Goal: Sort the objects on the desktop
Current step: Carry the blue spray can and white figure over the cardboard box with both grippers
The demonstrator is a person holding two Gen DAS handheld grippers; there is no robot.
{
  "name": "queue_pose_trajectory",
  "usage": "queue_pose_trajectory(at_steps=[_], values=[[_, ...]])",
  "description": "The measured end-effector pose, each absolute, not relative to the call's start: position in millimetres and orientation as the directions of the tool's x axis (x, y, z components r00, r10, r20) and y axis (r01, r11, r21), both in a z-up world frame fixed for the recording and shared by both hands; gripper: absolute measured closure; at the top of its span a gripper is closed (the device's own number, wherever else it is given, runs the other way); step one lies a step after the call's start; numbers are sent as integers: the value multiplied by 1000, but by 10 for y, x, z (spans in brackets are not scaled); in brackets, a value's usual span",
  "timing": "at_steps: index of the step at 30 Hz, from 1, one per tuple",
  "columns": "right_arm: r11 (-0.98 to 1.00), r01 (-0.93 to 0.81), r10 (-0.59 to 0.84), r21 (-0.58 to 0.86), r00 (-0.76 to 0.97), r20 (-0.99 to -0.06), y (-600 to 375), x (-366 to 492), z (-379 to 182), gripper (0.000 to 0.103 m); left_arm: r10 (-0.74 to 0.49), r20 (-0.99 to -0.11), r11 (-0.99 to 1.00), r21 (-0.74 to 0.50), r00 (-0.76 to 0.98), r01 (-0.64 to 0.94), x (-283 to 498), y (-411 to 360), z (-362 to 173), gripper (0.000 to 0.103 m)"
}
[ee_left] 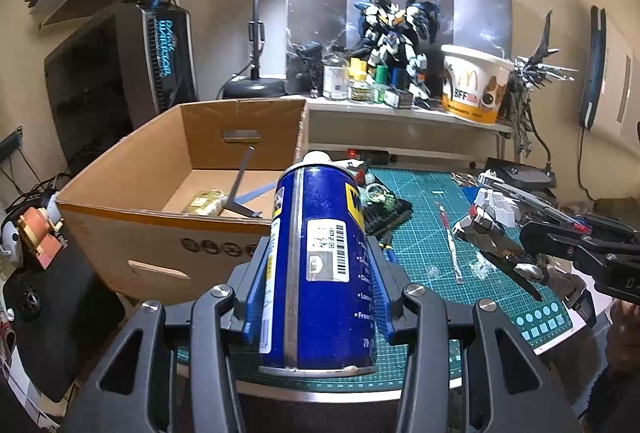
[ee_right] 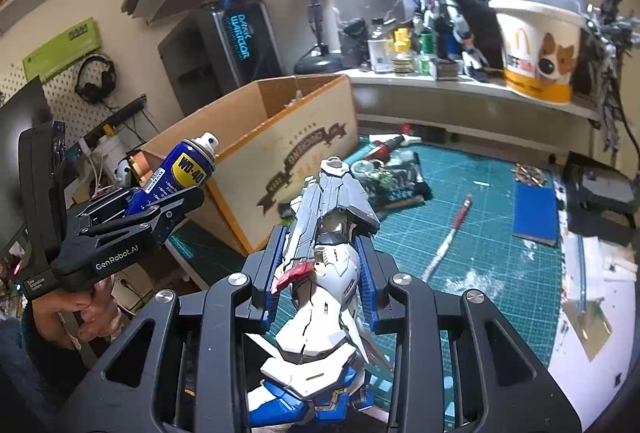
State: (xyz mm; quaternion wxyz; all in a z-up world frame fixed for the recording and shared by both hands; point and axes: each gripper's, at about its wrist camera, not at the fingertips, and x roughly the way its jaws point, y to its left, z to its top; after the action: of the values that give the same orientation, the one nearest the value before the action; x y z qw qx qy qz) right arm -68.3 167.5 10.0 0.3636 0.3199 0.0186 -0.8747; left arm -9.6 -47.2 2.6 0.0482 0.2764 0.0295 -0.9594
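Carrying step: my left gripper point(ee_left: 318, 289) is clamped on the blue cylindrical metal spray can point(ee_left: 320, 265), held just right of the open brown cardboard box point(ee_left: 160, 221); my right gripper point(ee_right: 324, 281) pinches a white-and-blue plastic robot model point(ee_right: 320, 297) over the green cutting mat point(ee_right: 480, 233). Next, probably: swing the can left over the box rim, then open the fingers.

Both cameras are riding just behind their claws, looking forward along the fingers toward the back wall. The left wrist camera is sitting very near the spray can point(ee_left: 320, 265), which is filling its middle. The right wrist camera is looking from further right, catching the left claw point(ee_right: 176, 193). Both are sharing the cardboard box point(ee_left: 192, 169), green cutting mat point(ee_left: 424, 217) and shelf point(ee_left: 400, 113).
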Motion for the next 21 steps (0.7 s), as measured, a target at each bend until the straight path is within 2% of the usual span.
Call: queue_pose_trajectory(at_steps=[13, 21], values=[[-648, 742, -691, 170, -480, -541, 1321, -635, 298, 72, -153, -494, -981, -25, -856, 190, 81, -715, 223, 59], [-611, 780, -717, 135, -473, -511, 1125, -595, 481, 72, -243, -470, -962, 2, -848, 274, 160, -970, 411, 59]])
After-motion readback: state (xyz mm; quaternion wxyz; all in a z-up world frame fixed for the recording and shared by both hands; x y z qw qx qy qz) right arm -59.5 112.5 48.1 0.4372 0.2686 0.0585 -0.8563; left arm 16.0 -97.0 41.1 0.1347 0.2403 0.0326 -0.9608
